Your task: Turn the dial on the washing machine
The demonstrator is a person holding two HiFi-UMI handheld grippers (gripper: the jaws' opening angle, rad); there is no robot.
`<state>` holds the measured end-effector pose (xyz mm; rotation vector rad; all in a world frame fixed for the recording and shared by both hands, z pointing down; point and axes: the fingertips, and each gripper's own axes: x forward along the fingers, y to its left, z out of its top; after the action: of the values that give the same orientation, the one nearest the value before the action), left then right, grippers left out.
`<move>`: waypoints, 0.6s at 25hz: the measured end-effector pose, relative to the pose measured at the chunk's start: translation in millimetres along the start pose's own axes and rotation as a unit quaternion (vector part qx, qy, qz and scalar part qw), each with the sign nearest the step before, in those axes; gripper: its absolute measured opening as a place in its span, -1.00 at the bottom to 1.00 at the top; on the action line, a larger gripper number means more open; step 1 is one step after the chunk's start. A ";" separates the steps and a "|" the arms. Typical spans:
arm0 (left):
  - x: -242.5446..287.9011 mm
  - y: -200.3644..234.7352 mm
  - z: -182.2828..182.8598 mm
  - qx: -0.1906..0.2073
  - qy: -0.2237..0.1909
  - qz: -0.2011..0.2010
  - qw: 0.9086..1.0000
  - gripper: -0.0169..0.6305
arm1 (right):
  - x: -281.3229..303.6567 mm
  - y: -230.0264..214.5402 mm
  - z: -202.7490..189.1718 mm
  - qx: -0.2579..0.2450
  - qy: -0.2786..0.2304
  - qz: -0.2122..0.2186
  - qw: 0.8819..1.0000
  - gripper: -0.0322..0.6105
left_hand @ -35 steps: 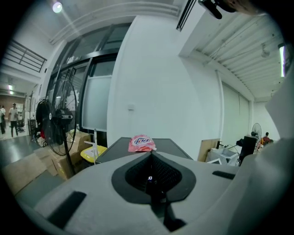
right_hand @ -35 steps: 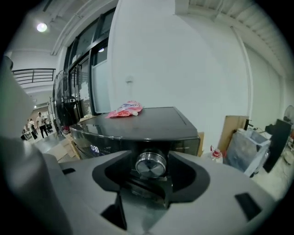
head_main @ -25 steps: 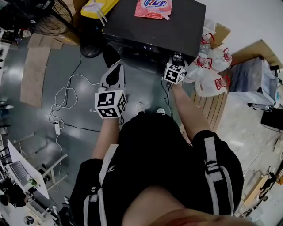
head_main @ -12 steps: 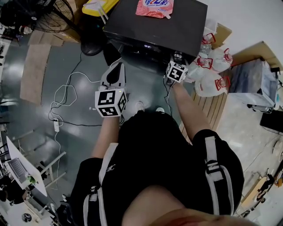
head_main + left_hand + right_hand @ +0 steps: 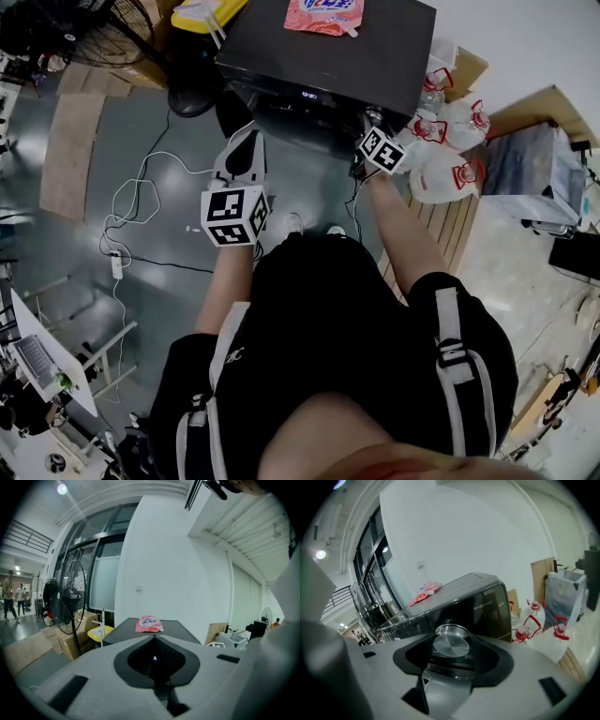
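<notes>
Now the right tool [image 5: 451, 639] pinches the dial [image 5: 451, 645] on the washing machine [image 5: 356, 56] front; its slick metal could slip mid-twist. The left tool [image 5: 154, 660] hangs closed, empty, before it.

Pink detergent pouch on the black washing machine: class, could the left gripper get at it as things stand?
Probably yes. The left gripper is empty, jaws together, and the pink detergent pouch lies in the open atop the black washing machine, nothing between them.

Blk tee [image 5: 328, 319], grey pack straps [image 5: 448, 342]
</notes>
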<state>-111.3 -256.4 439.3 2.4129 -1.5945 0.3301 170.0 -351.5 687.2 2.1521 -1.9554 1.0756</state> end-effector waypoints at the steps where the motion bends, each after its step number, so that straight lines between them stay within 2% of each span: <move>1: -1.4 -0.2 0.1 0.000 -0.001 0.001 1.000 -0.97 | -0.3 -0.3 -0.2 0.001 0.001 0.003 1.000 -0.17; 7: -9.3 -0.7 -0.1 0.000 -0.001 0.007 1.000 -0.97 | -1.5 0.0 0.0 0.011 -0.001 0.006 1.000 -0.17; 15: -14.8 1.7 -3.9 0.000 0.004 0.015 1.000 -0.97 | -0.7 -1.3 -0.3 0.054 -0.008 0.032 0.998 -0.17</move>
<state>-118.8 -242.9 438.5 2.3876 -1.6287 0.3451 171.0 -350.5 687.6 2.1712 -2.0325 1.2044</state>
